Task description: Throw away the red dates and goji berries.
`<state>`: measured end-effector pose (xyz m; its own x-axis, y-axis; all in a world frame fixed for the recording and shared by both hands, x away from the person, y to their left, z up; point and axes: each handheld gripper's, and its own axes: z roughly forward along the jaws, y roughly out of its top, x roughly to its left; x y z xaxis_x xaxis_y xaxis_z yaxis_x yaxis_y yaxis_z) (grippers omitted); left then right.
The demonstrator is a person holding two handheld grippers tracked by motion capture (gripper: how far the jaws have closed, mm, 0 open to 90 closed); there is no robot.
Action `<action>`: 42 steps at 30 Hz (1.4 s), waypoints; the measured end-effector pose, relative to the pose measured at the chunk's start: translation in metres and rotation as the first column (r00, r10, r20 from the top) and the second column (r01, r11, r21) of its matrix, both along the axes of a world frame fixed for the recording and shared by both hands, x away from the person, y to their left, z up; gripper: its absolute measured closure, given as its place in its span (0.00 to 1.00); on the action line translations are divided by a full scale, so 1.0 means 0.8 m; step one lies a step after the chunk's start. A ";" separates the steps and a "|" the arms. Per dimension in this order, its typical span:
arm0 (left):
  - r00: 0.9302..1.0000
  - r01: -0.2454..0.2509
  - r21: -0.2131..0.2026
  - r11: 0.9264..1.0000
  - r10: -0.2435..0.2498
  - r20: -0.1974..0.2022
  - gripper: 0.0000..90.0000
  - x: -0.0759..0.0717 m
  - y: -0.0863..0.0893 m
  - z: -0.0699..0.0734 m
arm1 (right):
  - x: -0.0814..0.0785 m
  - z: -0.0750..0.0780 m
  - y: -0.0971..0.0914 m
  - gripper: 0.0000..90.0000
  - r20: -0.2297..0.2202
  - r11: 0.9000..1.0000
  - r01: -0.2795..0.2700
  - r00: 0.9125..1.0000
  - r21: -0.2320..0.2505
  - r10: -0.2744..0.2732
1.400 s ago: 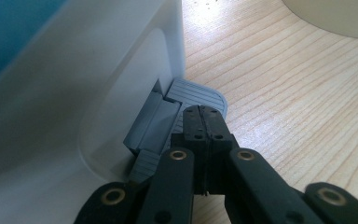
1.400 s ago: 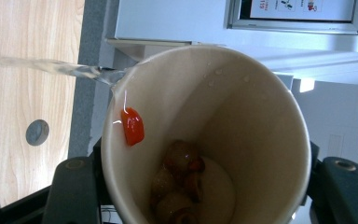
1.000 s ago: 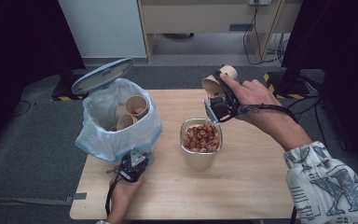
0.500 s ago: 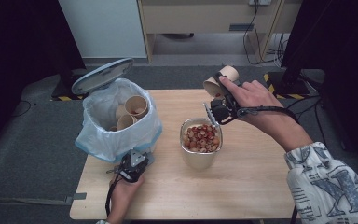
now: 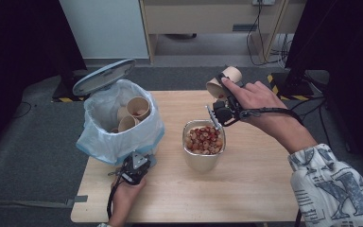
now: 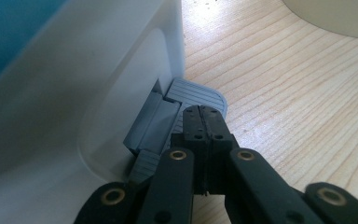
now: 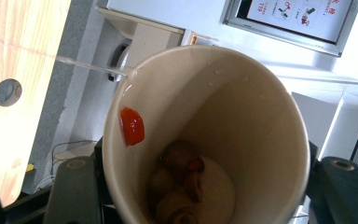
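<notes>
A tan paper cup [image 5: 223, 81] is tipped on its side above the table's far edge, and my right gripper [image 5: 224, 86] is shut on it. In the right gripper view the cup [image 7: 242, 107] sits between the jaws with brown pieces [image 7: 177, 182] at its bottom and a red piece [image 7: 132, 126] stuck near its rim. Below it stands a cream container [image 5: 203, 161] full of red and brown pieces [image 5: 204, 139]. My left gripper [image 5: 139, 160] is shut, with its tips [image 6: 204, 112] on the grey pedal [image 6: 198, 93] of the bin [image 6: 74, 116].
The bin [image 5: 123, 132], lined with a pale blue bag, stands at the table's left end with its lid [image 5: 104, 75] raised and paper cups [image 5: 137, 106] inside. Bare wooden table [image 5: 246, 189] spreads in front of and right of the container. A cabinet and cables lie beyond.
The right hand has turned slightly, shifting the cup a little to the right. The left gripper has stayed on the pedal and the lid remains up.
</notes>
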<state>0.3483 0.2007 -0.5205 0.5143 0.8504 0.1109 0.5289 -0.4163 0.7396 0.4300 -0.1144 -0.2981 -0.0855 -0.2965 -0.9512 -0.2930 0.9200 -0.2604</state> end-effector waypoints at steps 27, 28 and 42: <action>1.000 -0.001 -0.002 1.000 0.001 -0.001 0.99 0.000 0.000 0.000 | 0.002 -0.030 0.008 0.41 -0.011 0.991 -0.002 1.000 -0.135 0.001; 1.000 -0.001 -0.001 1.000 0.001 -0.001 0.99 0.000 0.000 0.000 | 0.002 -0.033 0.008 0.41 -0.017 0.991 -0.004 1.000 -0.136 0.002; 1.000 -0.001 -0.002 1.000 0.001 0.000 0.99 0.000 0.000 0.000 | 0.000 -0.022 -0.001 0.41 -0.002 0.992 0.001 1.000 -0.123 -0.001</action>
